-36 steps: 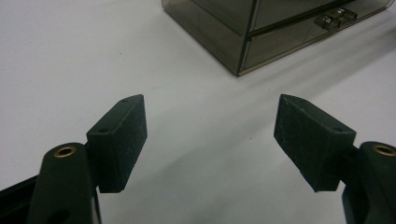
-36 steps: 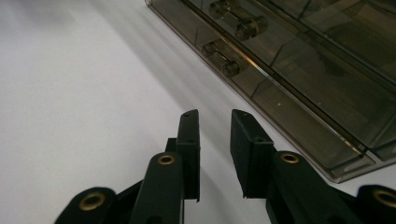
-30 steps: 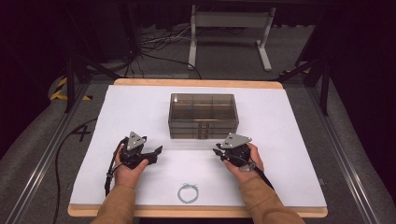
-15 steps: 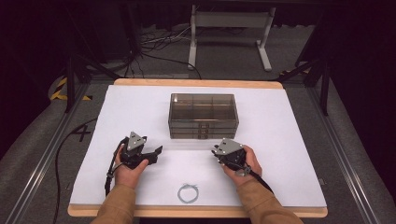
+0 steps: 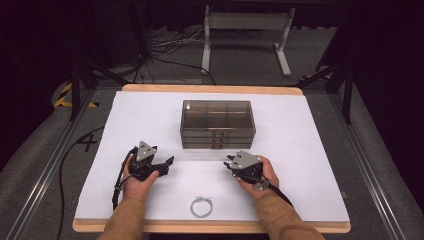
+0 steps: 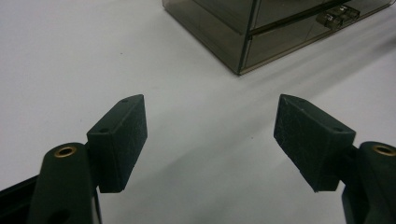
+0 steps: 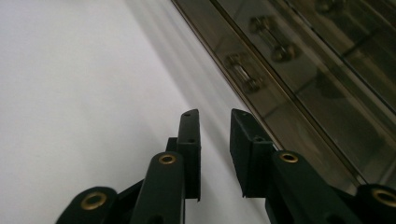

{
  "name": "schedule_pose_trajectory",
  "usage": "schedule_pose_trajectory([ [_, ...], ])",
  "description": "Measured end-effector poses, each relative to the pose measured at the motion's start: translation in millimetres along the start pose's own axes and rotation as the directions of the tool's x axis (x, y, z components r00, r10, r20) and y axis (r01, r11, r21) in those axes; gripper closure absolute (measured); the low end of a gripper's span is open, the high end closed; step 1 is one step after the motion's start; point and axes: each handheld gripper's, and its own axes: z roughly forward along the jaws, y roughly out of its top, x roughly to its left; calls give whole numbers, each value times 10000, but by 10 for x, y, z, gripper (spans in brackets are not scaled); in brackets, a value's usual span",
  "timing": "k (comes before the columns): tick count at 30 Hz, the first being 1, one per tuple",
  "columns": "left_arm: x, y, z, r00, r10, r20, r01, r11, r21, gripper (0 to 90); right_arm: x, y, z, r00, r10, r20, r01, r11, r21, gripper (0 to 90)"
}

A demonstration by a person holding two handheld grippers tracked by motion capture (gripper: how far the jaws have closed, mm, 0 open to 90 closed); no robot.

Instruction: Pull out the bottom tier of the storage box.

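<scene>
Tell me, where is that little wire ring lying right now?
In the high view, the wire ring lies on the white table near its front edge, between the person's two forearms and apart from both.

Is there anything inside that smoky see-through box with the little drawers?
Through the box top, only bare dividers show; nothing visible inside. The drawer fronts are tinted and reflective, so small contents could be hidden. Both claws sit outside it.

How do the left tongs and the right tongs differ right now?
The left tongs stand wide open, while the right tongs are nearly closed with only a narrow gap. The left tongs sit off the drawer box's front left corner; the right tongs point along its drawer handles. Both are empty, above the white table.
</scene>
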Motion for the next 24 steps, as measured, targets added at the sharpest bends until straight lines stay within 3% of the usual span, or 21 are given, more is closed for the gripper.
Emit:
schedule_pose_trajectory([
  [5, 0, 0, 0, 10000, 1, -7, -1, 10000, 0, 264, 24, 8, -9, 9981, -520, -317, 502, 9973, -527, 723],
  [10, 0, 0, 0, 10000, 8, -10, -8, 10000, -4, 264, 50, -16, 1, 9905, -1310, -430, 1249, 9846, -1227, 696],
  [14, 0, 0, 0, 10000, 12, -8, -12, 10000, -5, 264, 55, -44, 17, 9880, -1494, -398, 1428, 9806, -1343, 693],
  [24, -1, 0, -4, 10000, 25, 12, -25, 10000, -6, 264, 78, -74, 41, 9821, -1869, 224, 1883, 9747, -1207, 691],
])
